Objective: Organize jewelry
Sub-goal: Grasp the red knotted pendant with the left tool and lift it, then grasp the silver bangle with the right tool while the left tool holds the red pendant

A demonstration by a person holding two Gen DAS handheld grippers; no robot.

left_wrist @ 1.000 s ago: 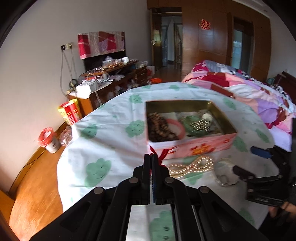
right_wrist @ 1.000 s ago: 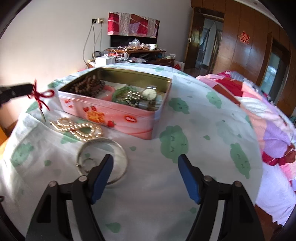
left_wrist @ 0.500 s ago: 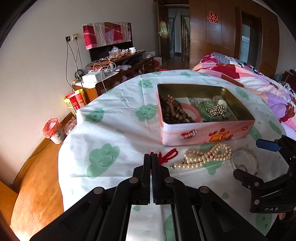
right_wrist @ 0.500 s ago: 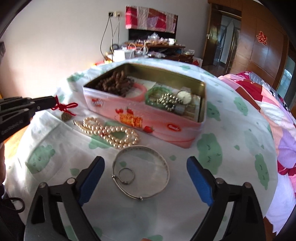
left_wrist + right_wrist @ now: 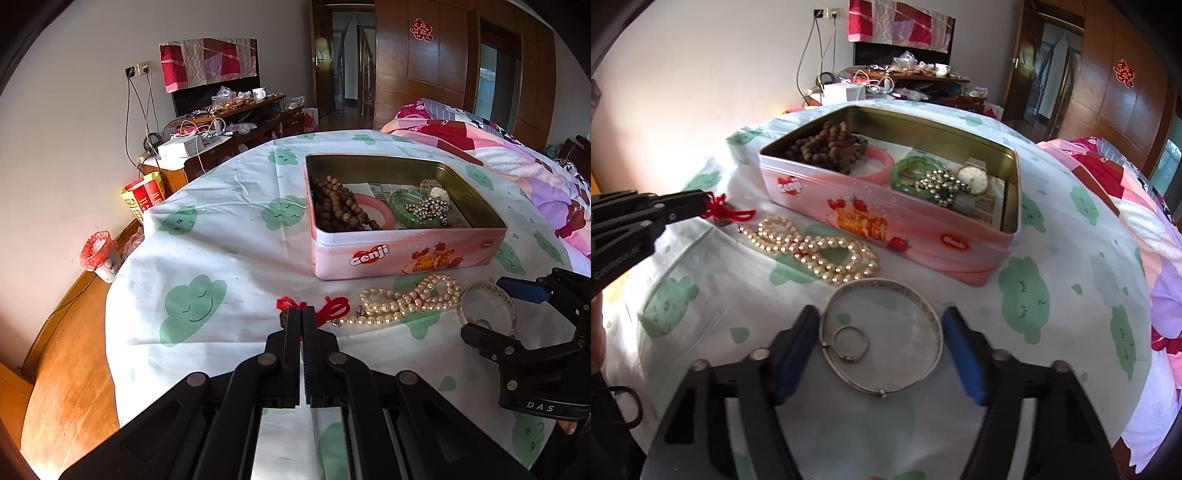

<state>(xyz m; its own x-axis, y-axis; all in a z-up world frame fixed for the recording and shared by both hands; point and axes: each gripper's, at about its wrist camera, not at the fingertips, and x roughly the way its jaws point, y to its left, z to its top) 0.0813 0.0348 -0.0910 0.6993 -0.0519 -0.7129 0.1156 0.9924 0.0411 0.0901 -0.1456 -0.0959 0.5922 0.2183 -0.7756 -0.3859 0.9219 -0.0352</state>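
My left gripper (image 5: 300, 314) is shut on the red cord (image 5: 332, 308) of a small pendant (image 5: 722, 221), which rests on the cloth beside the pearl necklace (image 5: 399, 304). The right wrist view shows that left gripper (image 5: 701, 203) at the left edge. My right gripper (image 5: 881, 350) straddles a silver bangle (image 5: 886, 283) with a small ring (image 5: 864, 345) lying inside it. Its jaws are closing, and the blue pads (image 5: 798, 350) stand just outside the bangle's rim. An open pink tin (image 5: 406, 254) stands behind.
The tin holds wooden beads (image 5: 827, 147), a pink bangle (image 5: 882, 162), a green bracelet (image 5: 908, 166), metal beads and a watch (image 5: 973, 179). The cloud-print tablecloth (image 5: 221, 258) drops to a wooden floor on the left. A bed (image 5: 498, 147) lies at the right.
My left gripper lowered the red-cord pendant onto the cloth by the pearls. My right gripper slid over the bangle, and its jaws widened, then narrowed around it.
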